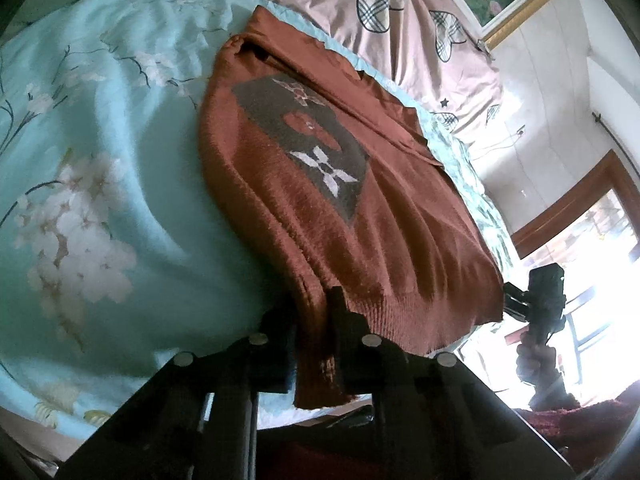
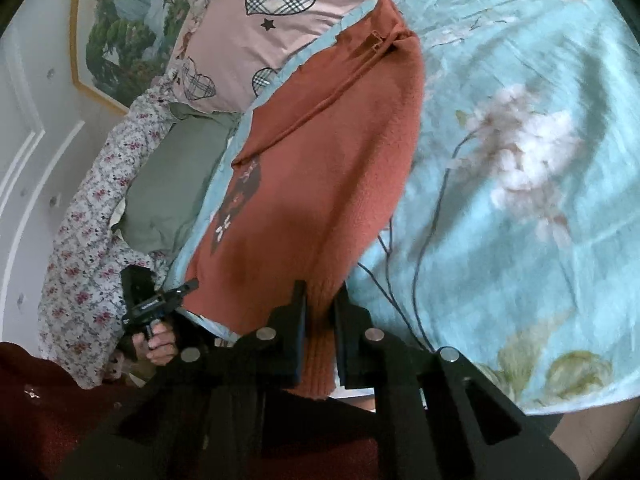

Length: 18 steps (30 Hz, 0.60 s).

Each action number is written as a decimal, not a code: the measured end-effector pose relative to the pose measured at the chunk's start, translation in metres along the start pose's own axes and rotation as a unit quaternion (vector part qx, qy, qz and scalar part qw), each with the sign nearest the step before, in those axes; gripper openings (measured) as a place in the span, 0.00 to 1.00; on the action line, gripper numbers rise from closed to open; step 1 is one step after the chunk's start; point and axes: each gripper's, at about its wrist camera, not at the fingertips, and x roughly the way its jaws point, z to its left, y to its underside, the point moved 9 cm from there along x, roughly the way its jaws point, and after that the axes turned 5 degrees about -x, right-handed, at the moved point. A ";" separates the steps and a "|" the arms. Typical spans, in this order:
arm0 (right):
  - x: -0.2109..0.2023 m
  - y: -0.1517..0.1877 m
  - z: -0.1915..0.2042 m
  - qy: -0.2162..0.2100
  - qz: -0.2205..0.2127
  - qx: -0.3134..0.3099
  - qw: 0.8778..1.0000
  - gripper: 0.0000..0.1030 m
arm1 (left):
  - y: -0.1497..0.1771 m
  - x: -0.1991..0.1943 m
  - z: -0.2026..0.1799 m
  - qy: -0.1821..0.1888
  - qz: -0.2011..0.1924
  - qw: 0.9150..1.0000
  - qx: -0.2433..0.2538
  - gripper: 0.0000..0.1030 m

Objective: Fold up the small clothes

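A rust-brown knit sweater (image 1: 320, 184) with a grey diamond patch lies on a light blue floral bedsheet (image 1: 100, 160). One side is folded over along its length. My left gripper (image 1: 314, 320) is shut on the ribbed hem at one bottom corner. My right gripper (image 2: 320, 312) is shut on the hem at the other bottom corner of the same sweater (image 2: 320, 168). Each gripper shows in the other's view: the right one (image 1: 540, 296) at the right edge, the left one (image 2: 160, 304) at lower left, held by a hand.
A pink quilt with plaid hearts (image 1: 400, 12) lies behind the sweater. A green pillow (image 2: 176, 184) and a floral cloth (image 2: 88, 240) lie beside the sheet (image 2: 520, 160). A framed picture (image 2: 120, 32) hangs on the wall. A bright window (image 1: 592, 260) stands at right.
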 end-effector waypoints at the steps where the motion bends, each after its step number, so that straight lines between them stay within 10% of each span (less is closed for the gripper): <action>1: -0.003 0.000 0.000 -0.004 -0.004 0.001 1.000 0.12 | 0.000 -0.001 -0.001 -0.003 -0.002 1.000 0.003 0.10; 18: -0.016 -0.124 0.037 -0.035 -0.113 -0.034 0.992 0.12 | -0.074 -0.043 -0.052 0.027 -0.116 0.993 0.025 0.08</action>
